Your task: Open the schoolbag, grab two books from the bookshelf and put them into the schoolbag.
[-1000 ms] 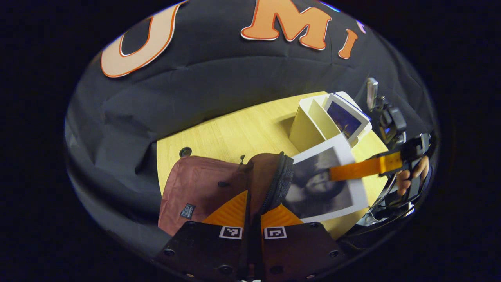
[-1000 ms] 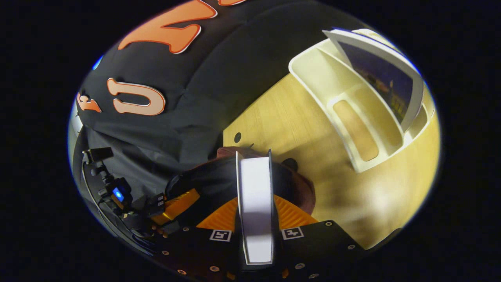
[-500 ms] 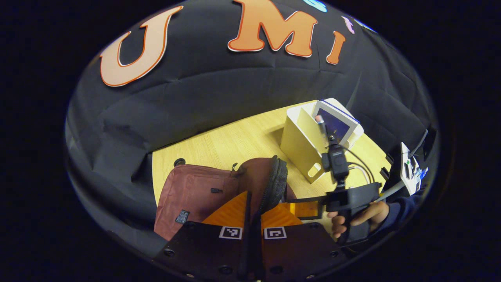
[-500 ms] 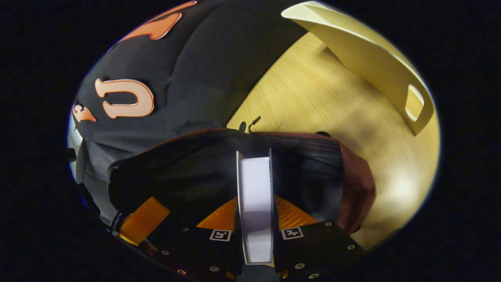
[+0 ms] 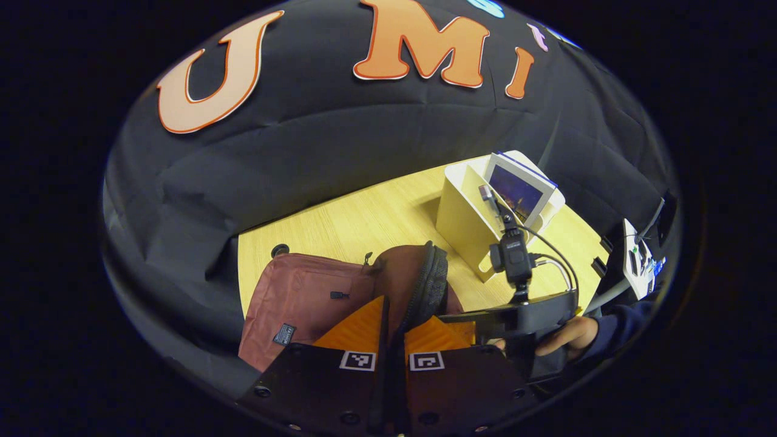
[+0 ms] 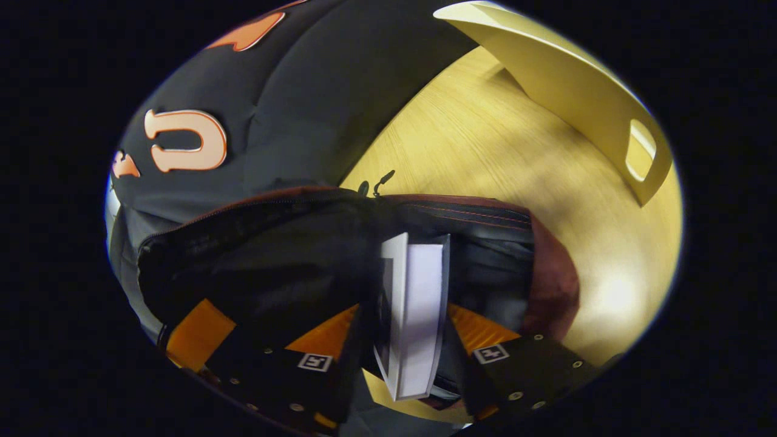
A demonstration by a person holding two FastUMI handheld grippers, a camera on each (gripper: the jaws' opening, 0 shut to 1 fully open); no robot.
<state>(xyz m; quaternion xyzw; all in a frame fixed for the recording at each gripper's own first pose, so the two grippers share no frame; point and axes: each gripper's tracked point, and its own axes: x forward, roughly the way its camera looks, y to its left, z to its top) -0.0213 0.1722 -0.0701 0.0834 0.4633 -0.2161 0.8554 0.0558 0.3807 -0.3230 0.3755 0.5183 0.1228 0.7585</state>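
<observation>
One schoolbag (image 5: 315,291) lies on the wooden table (image 5: 364,218), its dark mouth (image 6: 273,255) wide open to the right gripper (image 6: 413,340). Far off on the right stands the cream bookshelf (image 5: 464,218) with one more book (image 5: 519,191) inside. The left gripper (image 5: 391,340) is pinched tight on the bag's zipper rim (image 5: 428,285), holding it up. The right gripper's fingers have spread apart, so the white book (image 6: 416,315) sits loose between them, tipped a little, long side pointing straight into the bag.

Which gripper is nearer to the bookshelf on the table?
Right. The right gripper sits at the schoolbag's mouth on the bookshelf's side; the left gripper pinches the bag's rim, farther from the shelf.
</observation>
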